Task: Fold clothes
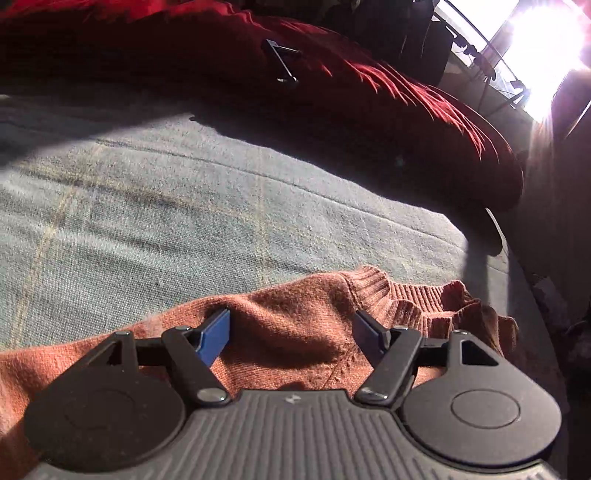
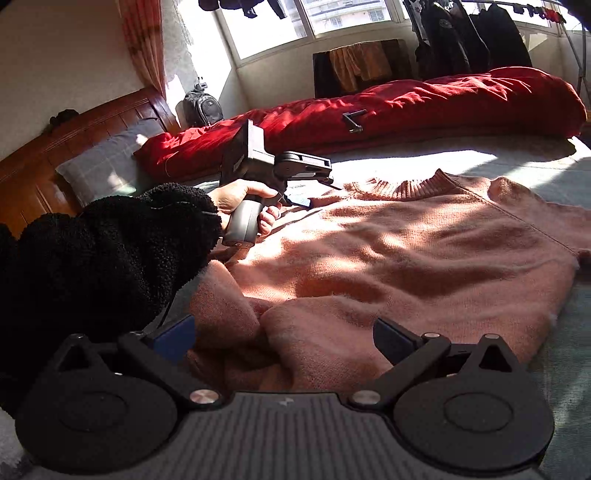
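A salmon-pink knit sweater [image 2: 406, 243] lies spread on the bed, its ribbed collar [image 2: 417, 186] toward the far side. In the left wrist view the sweater [image 1: 295, 332] fills the bottom, with the collar [image 1: 402, 299] just right of the fingers. My left gripper [image 1: 293, 325] hovers open over the shoulder area, and the fabric rises a little between its blue pads without being pinched. The right wrist view shows that left gripper [image 2: 314, 184] held by a hand in a black fleece sleeve [image 2: 110, 251]. My right gripper [image 2: 284, 328] stands open over a folded sleeve lump [image 2: 225, 306] at the near edge.
A red duvet [image 2: 406, 107] lies rolled along the far side of the bed, with a small metal clip [image 2: 352, 120] on it. The grey-blue bedsheet [image 1: 184, 192] stretches beyond the sweater. A grey pillow [image 2: 107, 162] leans on the wooden headboard [image 2: 74, 125]. Clothes hang by the window [image 2: 461, 33].
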Demonstrator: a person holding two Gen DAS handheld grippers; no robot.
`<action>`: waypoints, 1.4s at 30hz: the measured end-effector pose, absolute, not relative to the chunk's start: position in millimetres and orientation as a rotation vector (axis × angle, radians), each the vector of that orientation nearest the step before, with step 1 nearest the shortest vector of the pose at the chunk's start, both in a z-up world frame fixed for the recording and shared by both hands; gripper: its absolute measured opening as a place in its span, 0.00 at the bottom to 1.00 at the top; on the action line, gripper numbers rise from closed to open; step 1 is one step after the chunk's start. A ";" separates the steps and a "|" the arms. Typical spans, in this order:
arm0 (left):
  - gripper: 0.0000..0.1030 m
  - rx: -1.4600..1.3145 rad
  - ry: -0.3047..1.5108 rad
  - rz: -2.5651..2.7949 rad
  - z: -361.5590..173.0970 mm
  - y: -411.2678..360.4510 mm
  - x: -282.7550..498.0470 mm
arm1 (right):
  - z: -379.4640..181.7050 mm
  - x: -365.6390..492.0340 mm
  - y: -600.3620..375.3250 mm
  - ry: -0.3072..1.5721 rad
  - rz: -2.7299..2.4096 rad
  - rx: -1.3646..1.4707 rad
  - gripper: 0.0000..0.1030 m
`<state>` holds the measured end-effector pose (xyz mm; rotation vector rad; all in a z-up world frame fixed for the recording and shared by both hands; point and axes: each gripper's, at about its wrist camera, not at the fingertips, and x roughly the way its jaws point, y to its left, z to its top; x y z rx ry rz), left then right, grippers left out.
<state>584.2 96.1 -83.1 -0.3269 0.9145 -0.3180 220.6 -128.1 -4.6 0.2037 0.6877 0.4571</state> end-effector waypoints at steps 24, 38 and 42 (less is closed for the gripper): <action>0.74 -0.292 0.938 -0.516 -76.9 48.0 599.2 | -13.9 196.7 -155.0 0.615 0.366 0.280 1.00; 0.74 -0.391 0.936 -0.462 -72.6 64.9 595.0 | -15.3 188.8 -148.0 0.618 0.366 0.271 1.00; 0.75 -0.334 0.942 -0.490 -38.4 93.1 572.0 | -8.3 186.9 -151.7 0.610 0.364 0.272 1.00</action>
